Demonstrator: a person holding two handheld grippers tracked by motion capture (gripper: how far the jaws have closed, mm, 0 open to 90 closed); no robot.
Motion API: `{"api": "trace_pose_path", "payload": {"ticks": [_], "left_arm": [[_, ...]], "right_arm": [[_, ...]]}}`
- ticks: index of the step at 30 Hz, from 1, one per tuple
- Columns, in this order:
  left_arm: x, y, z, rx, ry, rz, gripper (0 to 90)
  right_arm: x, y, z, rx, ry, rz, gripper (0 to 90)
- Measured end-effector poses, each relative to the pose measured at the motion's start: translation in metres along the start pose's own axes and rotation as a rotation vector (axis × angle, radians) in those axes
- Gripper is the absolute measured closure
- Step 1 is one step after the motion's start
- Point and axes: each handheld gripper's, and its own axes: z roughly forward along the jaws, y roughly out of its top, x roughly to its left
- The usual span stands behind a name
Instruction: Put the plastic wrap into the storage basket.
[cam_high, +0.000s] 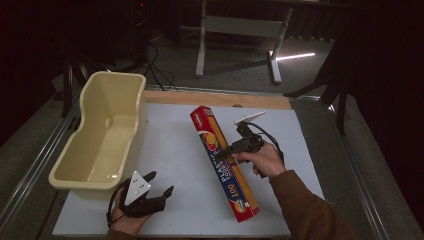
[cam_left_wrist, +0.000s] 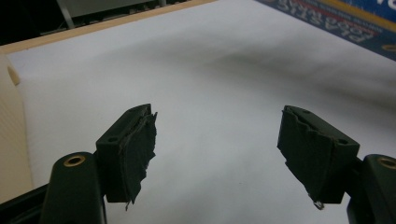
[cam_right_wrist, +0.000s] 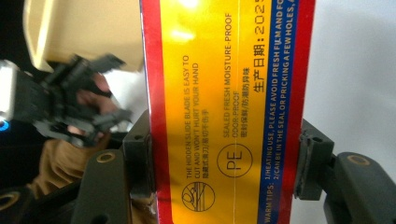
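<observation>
A long red and yellow plastic-wrap box lies slantwise over the white mat, from the far middle to the near right. My right gripper is shut across its width near the middle. In the right gripper view both pads press on the long sides of the box. My left gripper sits low at the near left of the mat, beside the tub, and its jaws stand wide open with nothing but bare mat between them. The box's blue edge shows at the top right of the left gripper view.
A cream plastic tub, with nothing in it, stands along the left side of the mat. A wooden table edge borders the far side, and metal rails run down both sides. Beyond it, white desk legs and cables are on the floor.
</observation>
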Motion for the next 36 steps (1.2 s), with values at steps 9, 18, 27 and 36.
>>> {"api": "trace_pose_path", "payload": {"ticks": [9,18,27,36], "left_arm": [[0.0,0.0,0.0,-0.002,0.0,0.001,27.2],[-0.001,0.0,0.0,-0.004,-0.001,0.006,27.2],[-0.001,0.0,0.0,-0.007,-0.002,0.007,27.2],[-0.001,0.0,-0.001,-0.007,-0.005,0.006,27.2]], "right_arm": [[0.014,0.013,-0.001,-0.047,0.04,0.009,39.0],[0.028,0.026,0.0,-0.099,0.1,0.023,39.0],[0.037,0.04,0.0,-0.136,0.134,0.039,39.0],[0.049,0.054,0.0,-0.164,0.162,0.042,39.0]]}}
